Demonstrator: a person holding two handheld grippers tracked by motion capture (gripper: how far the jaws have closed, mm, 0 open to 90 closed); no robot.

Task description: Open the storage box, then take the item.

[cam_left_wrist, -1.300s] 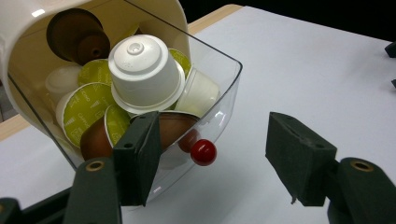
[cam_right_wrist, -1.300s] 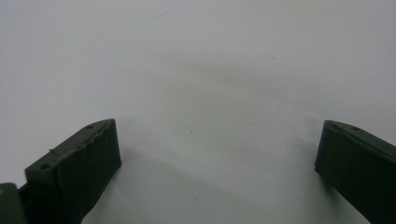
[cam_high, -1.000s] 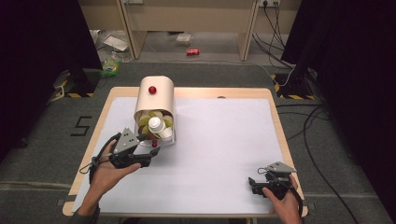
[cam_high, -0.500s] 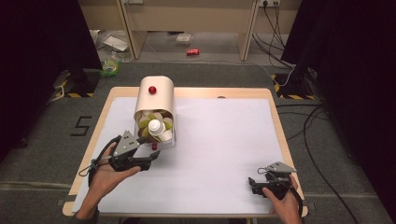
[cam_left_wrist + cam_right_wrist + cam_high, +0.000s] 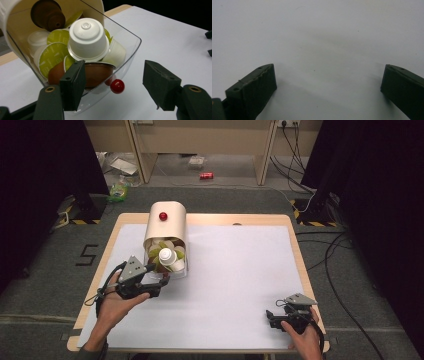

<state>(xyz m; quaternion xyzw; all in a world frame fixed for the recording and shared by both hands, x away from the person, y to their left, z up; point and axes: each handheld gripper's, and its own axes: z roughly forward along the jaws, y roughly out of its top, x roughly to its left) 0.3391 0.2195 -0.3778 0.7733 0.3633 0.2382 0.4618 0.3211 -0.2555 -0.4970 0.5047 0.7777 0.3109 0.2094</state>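
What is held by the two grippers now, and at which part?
Nothing. The left gripper is open around the drawer's red knob; the right gripper is open too.

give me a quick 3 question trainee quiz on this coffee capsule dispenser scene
1. True or false: the left gripper is clamped on the red knob.
2. Which capsule sits topmost at the front of the clear drawer? A) white capsule B) brown capsule C) a blue capsule
3. What does the right gripper have between its jaws?

Key
1. False: the jaws stand apart on either side of the knob, not pressing it.
2. A
3. Nothing; it hovers over the white table cover.
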